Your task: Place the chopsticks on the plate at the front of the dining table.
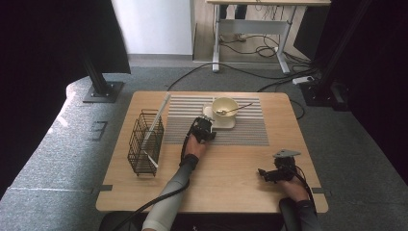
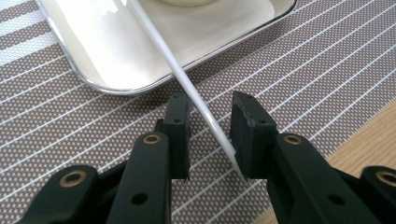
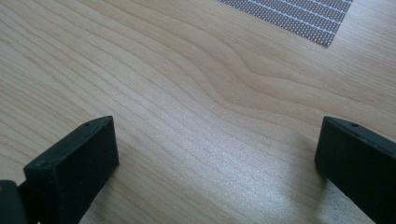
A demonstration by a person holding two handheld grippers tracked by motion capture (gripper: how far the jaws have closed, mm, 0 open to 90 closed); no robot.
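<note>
Pale wooden table (image 1: 226, 168) on grey carpet (image 1: 57, 159), with a striped brown woven placemat (image 2: 327, 70) across the far half. Left hand-held gripper (image 2: 210, 123) slightly spread around a thin white stick (image 2: 196, 100), its far end cut off over the cream tray (image 2: 116, 51). Right hand-held gripper (image 3: 215, 154) spread wide, holding nothing.

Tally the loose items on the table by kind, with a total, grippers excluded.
Black wire basket: 1
Grey striped woven placemat: 1
Cream rectangular tray: 1
Cream round bowl: 1
Metal spoon: 1
Thin white stick: 1, lying between the left gripper's jaws
Total: 6
</note>
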